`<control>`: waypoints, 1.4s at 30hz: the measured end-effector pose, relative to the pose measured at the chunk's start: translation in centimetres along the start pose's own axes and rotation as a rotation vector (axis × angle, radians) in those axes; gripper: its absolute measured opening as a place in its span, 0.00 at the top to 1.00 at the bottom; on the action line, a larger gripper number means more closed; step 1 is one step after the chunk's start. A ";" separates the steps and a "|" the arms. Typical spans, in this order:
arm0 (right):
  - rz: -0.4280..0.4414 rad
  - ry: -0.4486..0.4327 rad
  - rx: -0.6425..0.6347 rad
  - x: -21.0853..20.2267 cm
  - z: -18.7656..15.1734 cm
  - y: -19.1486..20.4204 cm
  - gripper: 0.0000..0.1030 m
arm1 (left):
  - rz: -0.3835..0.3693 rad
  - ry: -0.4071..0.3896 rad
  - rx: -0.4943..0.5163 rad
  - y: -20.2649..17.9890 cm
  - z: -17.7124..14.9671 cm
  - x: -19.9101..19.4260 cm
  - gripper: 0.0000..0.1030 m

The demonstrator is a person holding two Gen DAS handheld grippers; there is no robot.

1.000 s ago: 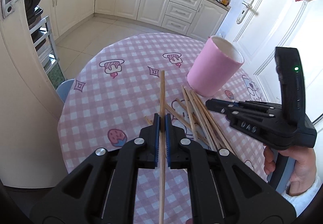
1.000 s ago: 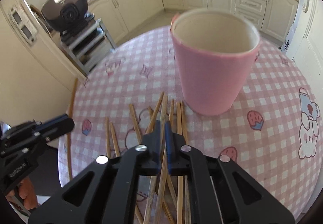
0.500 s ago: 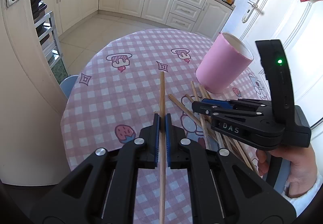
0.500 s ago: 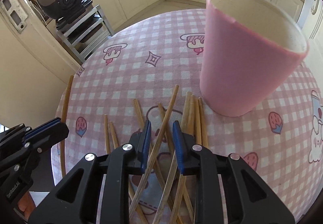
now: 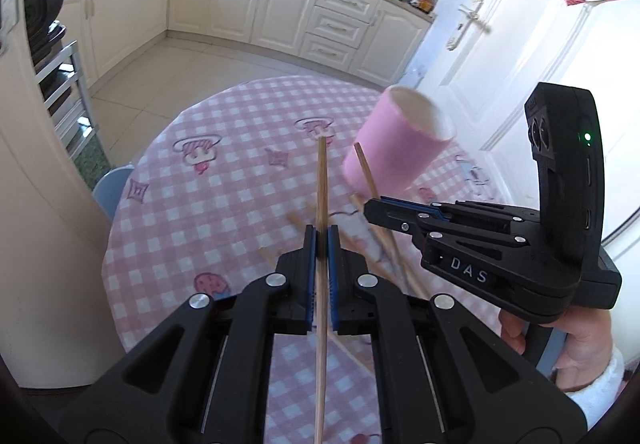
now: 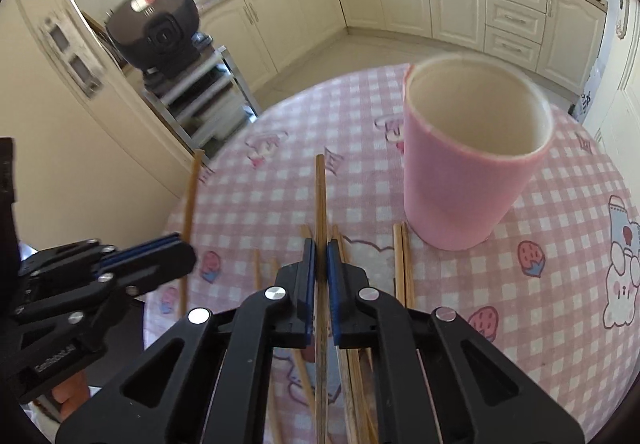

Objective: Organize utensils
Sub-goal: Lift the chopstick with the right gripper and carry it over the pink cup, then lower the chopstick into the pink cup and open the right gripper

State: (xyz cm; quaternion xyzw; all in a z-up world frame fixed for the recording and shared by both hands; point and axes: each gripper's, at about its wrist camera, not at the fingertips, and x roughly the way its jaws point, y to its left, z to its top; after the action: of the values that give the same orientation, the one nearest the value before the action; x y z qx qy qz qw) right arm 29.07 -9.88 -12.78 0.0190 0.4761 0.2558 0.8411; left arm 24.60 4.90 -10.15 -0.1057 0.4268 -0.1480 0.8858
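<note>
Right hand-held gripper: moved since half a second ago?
Yes. The right hand-held gripper rose off the chopstick pile, its jaws just closing on one chopstick.

Two close wrist views angled down at the checked table (image 5: 224,180), perhaps sharing the pink cup (image 6: 460,180).

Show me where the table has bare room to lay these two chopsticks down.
Bare cloth lies left of the loose chopsticks, toward the table's far-left edge, and right of the pink cup by the bear print. Crowded: directly under both claws and in front of the cup.
</note>
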 end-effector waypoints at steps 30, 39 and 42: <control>-0.157 -0.619 -0.036 -17.6 6.4 -3.1 0.96 | 0.001 -0.551 0.071 -11.1 13.8 -5.6 0.95; -0.146 -0.684 -0.007 -17.0 6.9 -4.3 0.96 | 0.030 -0.527 0.096 -10.9 13.4 -2.5 0.94; -0.150 -0.731 0.001 -17.6 6.8 -4.3 0.95 | 0.041 -0.506 0.093 -10.3 13.1 -1.6 0.94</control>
State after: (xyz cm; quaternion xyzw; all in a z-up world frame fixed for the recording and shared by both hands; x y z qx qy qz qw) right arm 29.10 -20.07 3.67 0.0748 0.1446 0.1695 0.9720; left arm 32.15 -3.40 2.27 -0.0899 0.1863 -0.1185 0.9712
